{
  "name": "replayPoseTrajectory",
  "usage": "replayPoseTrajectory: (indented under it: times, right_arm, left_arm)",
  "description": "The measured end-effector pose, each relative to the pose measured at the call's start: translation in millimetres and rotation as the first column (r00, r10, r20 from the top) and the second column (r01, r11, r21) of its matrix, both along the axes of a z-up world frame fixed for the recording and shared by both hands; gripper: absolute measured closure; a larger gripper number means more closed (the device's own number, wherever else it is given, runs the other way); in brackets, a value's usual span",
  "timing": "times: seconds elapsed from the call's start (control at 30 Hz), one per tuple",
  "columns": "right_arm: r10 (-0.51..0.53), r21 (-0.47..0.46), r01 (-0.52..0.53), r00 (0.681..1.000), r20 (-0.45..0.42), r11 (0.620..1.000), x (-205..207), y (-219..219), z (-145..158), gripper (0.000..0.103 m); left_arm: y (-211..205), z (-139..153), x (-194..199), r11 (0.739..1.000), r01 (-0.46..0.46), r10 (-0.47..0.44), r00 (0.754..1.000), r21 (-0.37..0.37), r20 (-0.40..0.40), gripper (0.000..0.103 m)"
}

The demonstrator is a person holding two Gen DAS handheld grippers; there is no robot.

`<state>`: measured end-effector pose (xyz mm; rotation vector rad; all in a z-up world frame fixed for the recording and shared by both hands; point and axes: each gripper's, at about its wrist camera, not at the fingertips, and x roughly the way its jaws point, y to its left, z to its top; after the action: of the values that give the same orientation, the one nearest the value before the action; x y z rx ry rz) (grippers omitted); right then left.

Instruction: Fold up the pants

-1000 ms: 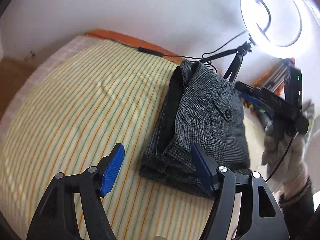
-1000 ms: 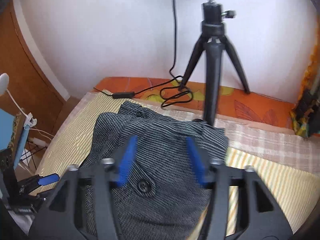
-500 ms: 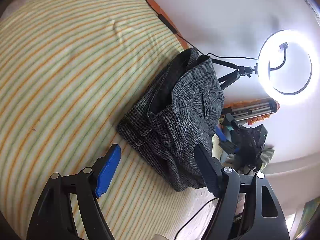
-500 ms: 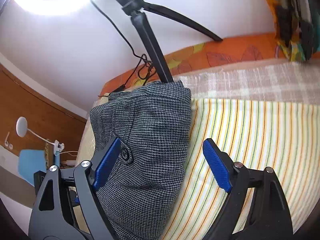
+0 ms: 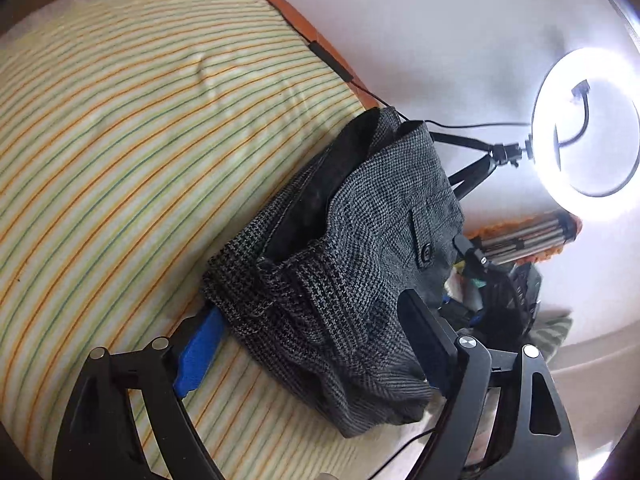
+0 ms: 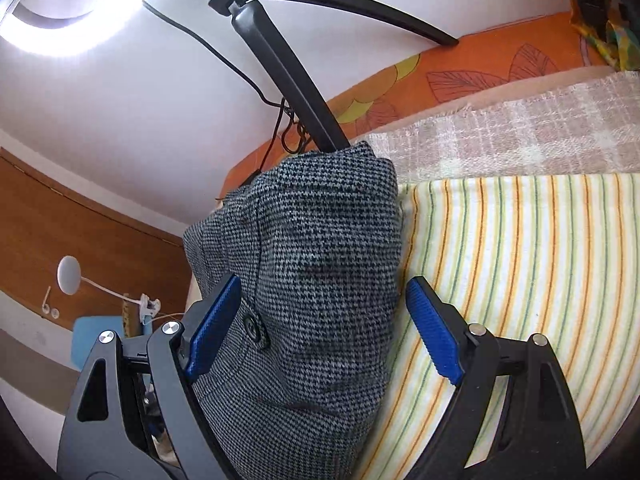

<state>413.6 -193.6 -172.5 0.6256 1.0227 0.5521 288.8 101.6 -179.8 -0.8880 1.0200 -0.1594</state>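
Observation:
The grey houndstooth pants (image 5: 360, 264) lie folded in a thick bundle on the striped sheet (image 5: 132, 152). A buttoned back pocket faces up and the dark lining shows at the open waist. My left gripper (image 5: 312, 344) is open, its fingers straddling the near end of the bundle. In the right wrist view the same pants (image 6: 320, 280) fill the middle. My right gripper (image 6: 320, 328) is open, with the bundle between its two blue pads (image 6: 432, 336).
A ring light (image 5: 584, 132) on a black tripod (image 6: 280, 60) stands just behind the pants, its cable trailing along the orange bed edge (image 6: 460, 76). A checked blanket (image 6: 520, 128) lies at the back. The wall is close behind.
Both grippers have moved in toward the pants, which now sit between each pair of fingers. The pants themselves have not visibly shifted.

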Motion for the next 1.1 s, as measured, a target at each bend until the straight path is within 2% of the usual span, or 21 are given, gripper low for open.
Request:
replayPoseTrajectory:
  times: [0.03,0.1,0.17,0.33,0.4,0.5,0.53,0.57,0.6,0.63,0.67,0.73,0.87,1.1]
  right_arm:
    - [0.015,0.005,-0.015,1.000,0.002,1.000,0.8,3.5,-0.7,0.016]
    - [0.031,-0.011,-0.030,0.999,0.019,0.999,-0.2,9.4,0.9,0.024]
    - [0.037,-0.030,-0.036,0.999,0.031,0.999,-2.7,13.5,1.0,0.027]
    - [0.034,0.008,-0.035,0.999,0.018,0.999,-4.7,11.4,-2.4,0.027]
    - [0.036,0.010,-0.036,0.999,0.022,0.999,-4.3,14.3,-2.0,0.020]
    - [0.044,-0.041,-0.043,0.998,0.035,0.998,-5.2,24.5,2.0,0.018]
    - [0.048,-0.073,-0.045,0.998,0.042,0.996,-6.1,29.2,4.3,0.023]
    - [0.050,-0.093,-0.046,0.998,0.045,0.995,-6.7,31.7,4.9,0.037]
    - [0.054,-0.117,-0.048,0.998,0.046,0.992,-7.7,34.7,6.3,0.045]
    - [0.055,-0.120,-0.049,0.997,0.050,0.992,-8.8,36.0,7.8,0.056]
    - [0.049,-0.119,-0.042,0.997,0.058,0.992,-10.3,35.8,10.0,0.069]
    - [0.047,-0.114,-0.039,0.996,0.071,0.993,-12.6,34.3,14.3,0.077]
    - [0.078,-0.222,-0.043,0.986,0.147,0.974,-22.8,44.5,36.3,0.084]
    - [0.125,-0.315,-0.044,0.962,0.244,0.948,-45.6,63.4,73.1,0.085]
  left_arm:
    - [-0.7,0.8,-0.3,0.999,0.011,-0.012,1.000,0.032,0.006,0.021]
    - [-3.2,2.7,0.6,0.995,0.022,-0.024,1.000,0.098,0.015,0.033]
    - [-0.3,1.0,0.5,0.995,0.013,-0.015,1.000,0.096,0.016,0.038]
    - [3.3,-2.9,3.1,0.997,0.001,-0.002,1.000,0.078,0.020,0.038]
    - [3.2,-2.8,5.6,0.998,0.007,-0.009,1.000,0.063,0.029,0.027]
    - [-2.5,-0.6,9.0,0.994,0.005,-0.010,0.999,0.106,0.041,0.028]
    - [-5.0,0.6,9.7,0.992,0.004,-0.010,0.999,0.125,0.045,0.030]
    - [-5.9,1.6,9.7,0.988,-0.002,-0.005,0.999,0.152,0.048,0.040]
    - [-9.1,2.4,11.2,0.987,-0.006,-0.003,0.999,0.162,0.051,0.048]
    - [-9.6,2.5,12.2,0.985,-0.003,-0.006,0.998,0.171,0.055,0.050]
    - [-10.9,3.9,12.5,0.982,-0.001,-0.011,0.998,0.187,0.063,0.057]
    - [-18.0,10.9,12.9,0.969,0.022,-0.046,0.995,0.245,0.094,0.063]
    - [-33.0,26.3,10.2,0.934,0.047,-0.106,0.983,0.355,0.149,0.066]
    - [-37.2,36.8,1.4,0.927,0.054,-0.132,0.973,0.371,0.190,0.067]
